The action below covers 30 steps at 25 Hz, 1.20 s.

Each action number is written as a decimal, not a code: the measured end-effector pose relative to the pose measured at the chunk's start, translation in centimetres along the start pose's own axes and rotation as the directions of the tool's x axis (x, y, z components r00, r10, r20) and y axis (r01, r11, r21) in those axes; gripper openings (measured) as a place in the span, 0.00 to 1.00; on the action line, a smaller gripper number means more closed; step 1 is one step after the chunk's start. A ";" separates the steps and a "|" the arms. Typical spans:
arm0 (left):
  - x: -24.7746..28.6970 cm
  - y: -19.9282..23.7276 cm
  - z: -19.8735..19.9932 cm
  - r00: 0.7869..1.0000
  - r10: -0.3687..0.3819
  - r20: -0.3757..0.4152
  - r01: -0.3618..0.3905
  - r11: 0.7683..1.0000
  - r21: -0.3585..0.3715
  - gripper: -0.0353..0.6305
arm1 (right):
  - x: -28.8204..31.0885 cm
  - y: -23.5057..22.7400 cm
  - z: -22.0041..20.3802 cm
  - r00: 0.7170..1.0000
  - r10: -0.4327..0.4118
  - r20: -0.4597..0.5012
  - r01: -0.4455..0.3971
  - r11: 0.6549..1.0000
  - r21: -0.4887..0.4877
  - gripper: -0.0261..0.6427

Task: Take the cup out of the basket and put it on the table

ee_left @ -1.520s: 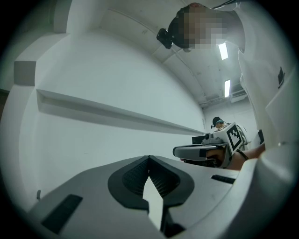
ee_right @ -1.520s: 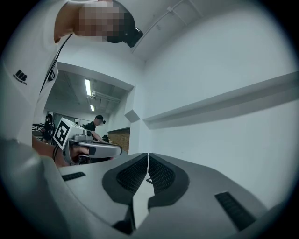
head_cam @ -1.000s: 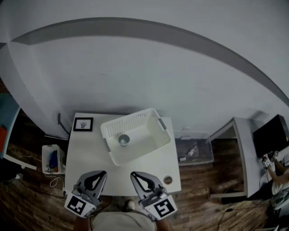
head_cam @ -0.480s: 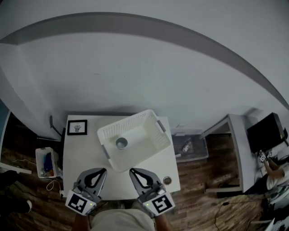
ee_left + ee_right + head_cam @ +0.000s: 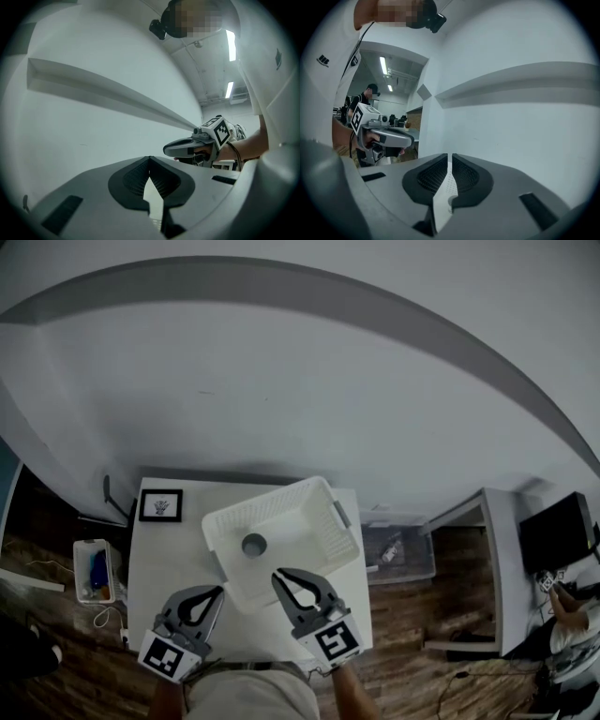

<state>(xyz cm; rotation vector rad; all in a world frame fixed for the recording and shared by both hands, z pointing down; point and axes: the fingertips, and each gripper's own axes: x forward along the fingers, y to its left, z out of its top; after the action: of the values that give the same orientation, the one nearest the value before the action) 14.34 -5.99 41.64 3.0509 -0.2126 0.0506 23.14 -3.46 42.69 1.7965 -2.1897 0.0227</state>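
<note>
A white slotted basket (image 5: pixel 309 521) stands on the white table (image 5: pixel 164 559), and a small grey cup (image 5: pixel 254 545) sits upright inside it, left of its middle. My right gripper (image 5: pixel 277 574) is shut and empty, its tips over the basket's near rim, just right of the cup. My left gripper (image 5: pixel 217 591) is also shut and empty, over the table in front of the basket's left corner. In the left gripper view the left gripper (image 5: pixel 150 159) points at the wall, with the right gripper (image 5: pixel 197 146) beside it. In the right gripper view a sliver of basket mesh shows below the right gripper (image 5: pixel 450 155).
A small framed picture (image 5: pixel 160 506) lies at the table's back left corner. On the floor are a bin (image 5: pixel 94 570) at the left and a clear box (image 5: pixel 398 552) at the right. A grey desk (image 5: pixel 492 568) and a monitor (image 5: pixel 558 535) stand further right.
Both grippers have moved forward toward the basket. The right one went further and now reaches over the basket's near rim. The cup and basket have not moved.
</note>
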 end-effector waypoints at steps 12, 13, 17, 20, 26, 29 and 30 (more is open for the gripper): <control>2.9 2.0 -1.2 0.998 0.056 -0.037 -0.056 0.998 -0.019 0.05 | 7.7 -3.3 -7.2 0.929 0.246 -0.277 -0.287 0.951 -0.115 0.12; 3.0 2.2 -1.4 0.997 0.061 -0.044 -0.062 0.998 -0.021 0.05 | 8.3 -3.3 -8.1 0.915 0.263 -0.306 -0.313 0.941 -0.126 0.13; 3.5 2.8 -1.9 0.996 0.074 -0.059 -0.076 0.997 -0.026 0.05 | 10.2 -2.9 -11.2 0.862 0.308 -0.403 -0.399 0.902 -0.163 0.20; 3.9 3.3 -2.1 0.995 0.078 -0.065 -0.080 0.996 -0.026 0.05 | 11.3 -2.6 -13.2 0.827 0.329 -0.456 -0.447 0.877 -0.176 0.28; 4.9 3.6 -2.5 0.994 0.072 -0.082 -0.074 0.997 -0.020 0.05 | 12.5 -2.1 -16.8 0.760 0.367 -0.536 -0.520 0.838 -0.164 0.41; 5.3 3.7 -2.7 0.994 0.067 -0.091 -0.068 0.998 -0.015 0.05 | 13.2 -2.0 -18.5 0.729 0.374 -0.574 -0.547 0.822 -0.159 0.45; 5.4 3.7 -2.8 0.993 0.066 -0.093 -0.068 0.998 -0.015 0.05 | 13.5 -1.9 -19.0 0.716 0.377 -0.587 -0.558 0.815 -0.156 0.47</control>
<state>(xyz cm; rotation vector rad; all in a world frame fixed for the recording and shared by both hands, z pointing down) 19.13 -10.20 44.91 3.0133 -0.3070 0.1929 27.00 -12.82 63.79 0.8606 -2.0163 0.2346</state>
